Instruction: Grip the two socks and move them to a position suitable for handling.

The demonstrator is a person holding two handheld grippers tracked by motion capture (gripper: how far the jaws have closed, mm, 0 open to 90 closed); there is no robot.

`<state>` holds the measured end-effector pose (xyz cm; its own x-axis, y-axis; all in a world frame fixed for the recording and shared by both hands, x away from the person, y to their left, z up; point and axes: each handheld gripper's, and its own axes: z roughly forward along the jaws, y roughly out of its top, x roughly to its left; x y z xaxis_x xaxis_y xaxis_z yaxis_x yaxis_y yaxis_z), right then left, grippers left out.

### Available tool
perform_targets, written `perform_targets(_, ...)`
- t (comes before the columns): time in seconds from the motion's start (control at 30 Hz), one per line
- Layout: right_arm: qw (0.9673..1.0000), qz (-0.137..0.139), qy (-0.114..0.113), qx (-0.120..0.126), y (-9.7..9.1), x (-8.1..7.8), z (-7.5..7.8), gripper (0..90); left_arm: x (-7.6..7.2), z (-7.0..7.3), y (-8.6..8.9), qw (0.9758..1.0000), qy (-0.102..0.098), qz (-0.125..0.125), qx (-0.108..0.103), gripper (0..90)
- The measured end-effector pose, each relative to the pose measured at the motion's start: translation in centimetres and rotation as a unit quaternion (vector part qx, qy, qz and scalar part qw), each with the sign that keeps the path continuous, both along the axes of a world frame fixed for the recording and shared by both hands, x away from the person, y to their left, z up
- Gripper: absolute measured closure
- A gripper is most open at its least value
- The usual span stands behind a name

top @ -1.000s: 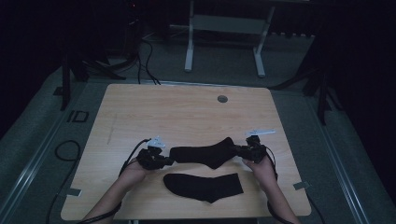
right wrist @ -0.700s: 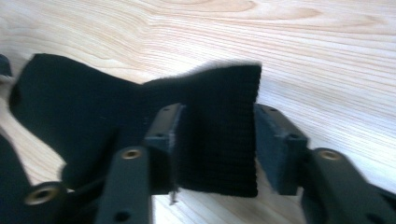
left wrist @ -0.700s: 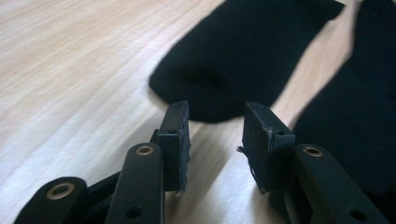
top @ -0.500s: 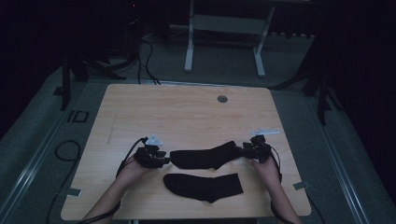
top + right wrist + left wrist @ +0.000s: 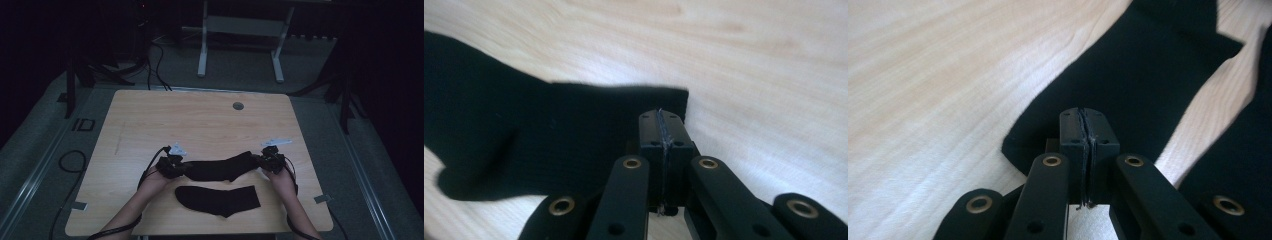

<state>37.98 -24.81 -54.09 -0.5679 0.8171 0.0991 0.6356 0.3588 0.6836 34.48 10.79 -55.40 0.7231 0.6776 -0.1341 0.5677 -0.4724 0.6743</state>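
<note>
Both grippers clamp the ends of one black sock on a pale wooden table (image 5: pixel 150 115). At the sock's left end, the left gripper (image 5: pixel 181 167) has its jaws pressed together, only a thin dark line of fabric showing between the pads; the jaws have just closed after a brief opening. In the left gripper view, the upper sock (image 5: pixel 1148 75) spreads ahead of the closed left gripper (image 5: pixel 1084 116), its end pinched at the tips, with bare wood off to the tool's left and a second dark piece of cloth along its right edge. At the opposite end, the right gripper (image 5: pixel 260 160) is likewise closed on the fabric, having also just shut. In the right gripper view, the same sock (image 5: pixel 549 130) runs off to the tool's left, its straight end edge caught right at the tips of the right gripper (image 5: pixel 660 117), with bare wood beyond and to the right. Seen from above, the upper sock (image 5: pixel 220 168) stretches between the two tools, and the lower sock (image 5: pixel 218 198) lies flat just nearer the person, between the forearms, apart from both tools.
</note>
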Motion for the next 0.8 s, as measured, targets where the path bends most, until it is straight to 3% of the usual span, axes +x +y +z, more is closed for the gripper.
perform_targets(0.07,0.9999,-0.002,0.013,-0.007,0.1,0.0,-0.8,89.4,0.3,-0.5,-0.1,0.9999,0.002,0.005,0.012,87.9)
perform_targets(0.13,1.0000,-0.002,0.009,-0.004,0.0,-0.2,-1.3,88.5,0.5,-0.6,0.1,0.9999,0.002,0.010,0.006,87.9)
perform_targets(0.23,0.9999,0.003,0.014,0.007,0.1,-0.8,-1.4,83.7,0.7,-0.5,0.4,0.9996,-0.006,0.020,0.017,87.9)
perform_targets(0.33,0.9999,0.013,0.009,0.000,0.4,-1.6,-1.4,84.5,0.9,-0.5,0.9,0.9993,-0.010,0.028,0.023,87.9)
perform_targets(0.57,0.9995,0.027,0.014,0.003,1.0,-3.3,-1.4,84.8,0.9,-0.6,1.8,0.9989,-0.016,0.038,0.022,87.8)
perform_targets(0.67,0.9995,0.029,0.012,0.000,1.0,-3.3,-1.4,84.9,1.1,-0.6,1.9,0.9988,-0.013,0.042,0.019,87.8)
perform_targets(0.8,0.9996,0.018,0.018,0.009,0.9,-1.9,-1.4,84.9,1.5,-0.7,2.0,0.9987,-0.013,0.046,0.016,87.8)
